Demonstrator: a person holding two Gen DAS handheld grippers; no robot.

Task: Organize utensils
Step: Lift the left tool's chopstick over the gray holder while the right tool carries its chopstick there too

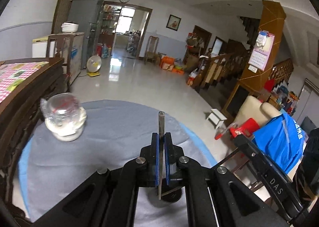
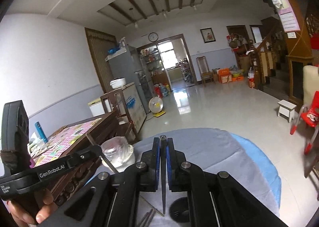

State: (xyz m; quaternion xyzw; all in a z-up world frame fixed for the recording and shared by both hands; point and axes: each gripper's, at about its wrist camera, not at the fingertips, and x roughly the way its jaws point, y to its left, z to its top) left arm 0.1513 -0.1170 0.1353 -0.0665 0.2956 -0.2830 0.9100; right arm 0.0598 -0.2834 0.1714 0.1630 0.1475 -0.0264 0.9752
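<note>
My left gripper (image 1: 161, 137) is shut on a flat metal utensil (image 1: 160, 127) held upright above the round table with the grey-blue cloth (image 1: 111, 127). A clear glass jar (image 1: 64, 116) stands on the table to its left. My right gripper (image 2: 163, 142) is shut on a dark metal utensil (image 2: 163, 177) whose pointed end hangs down toward the table. The left gripper (image 2: 97, 150) with its utensil also shows at the left of the right wrist view, next to the jar (image 2: 117, 152). Several loose metal utensils (image 2: 147, 218) lie on the cloth below.
A black round object (image 2: 180, 210) lies on the cloth under the grippers. A dark wooden table with a pink checked cloth (image 1: 14, 79) stands left of the round table. A red chair (image 2: 309, 115) and a cream chair with blue fabric (image 1: 279, 137) are to the right.
</note>
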